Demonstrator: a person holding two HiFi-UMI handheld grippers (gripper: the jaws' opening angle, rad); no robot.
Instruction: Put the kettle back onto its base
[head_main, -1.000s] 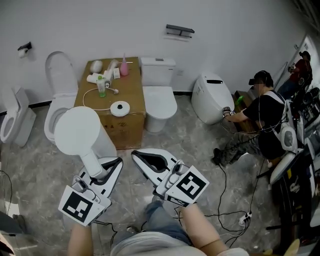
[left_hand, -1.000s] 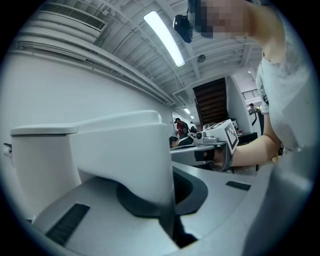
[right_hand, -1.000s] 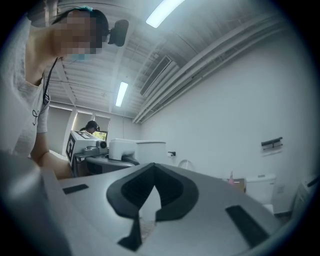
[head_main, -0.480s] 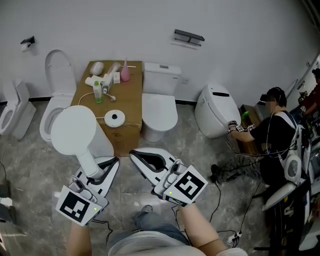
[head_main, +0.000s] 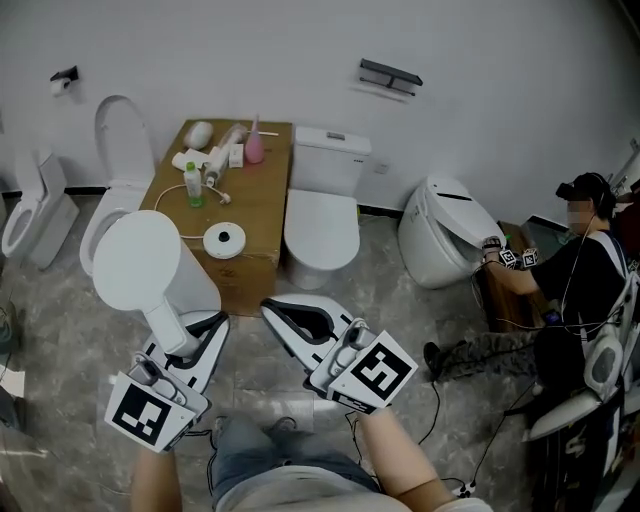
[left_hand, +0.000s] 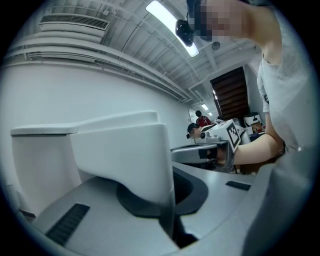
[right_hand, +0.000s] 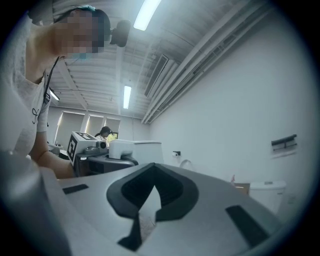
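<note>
A white kettle (head_main: 140, 262) hangs in front of me at the left, seen from above with its round lid up. My left gripper (head_main: 200, 335) is shut on the kettle's handle (head_main: 168, 325); in the left gripper view the handle (left_hand: 125, 150) fills the space between the jaws. The round white base (head_main: 224, 239) lies on a cardboard box (head_main: 262, 190) just beyond and right of the kettle, its cord trailing left. My right gripper (head_main: 275, 312) is shut and holds nothing, level beside the left one; it points toward the box front (right_hand: 147, 200).
Bottles and small items (head_main: 212, 160) stand at the box's far end. A toilet with raised lid (head_main: 118, 170) flanks the box on the left, another (head_main: 322, 205) on the right. A person (head_main: 585, 270) crouches by a third toilet (head_main: 445, 235). Cables (head_main: 455, 480) cross the floor.
The box, base and toilets have slid lower and nearer in the head view as both grippers moved toward them. The kettle stays in the left gripper. The crouching person now sits further right.
</note>
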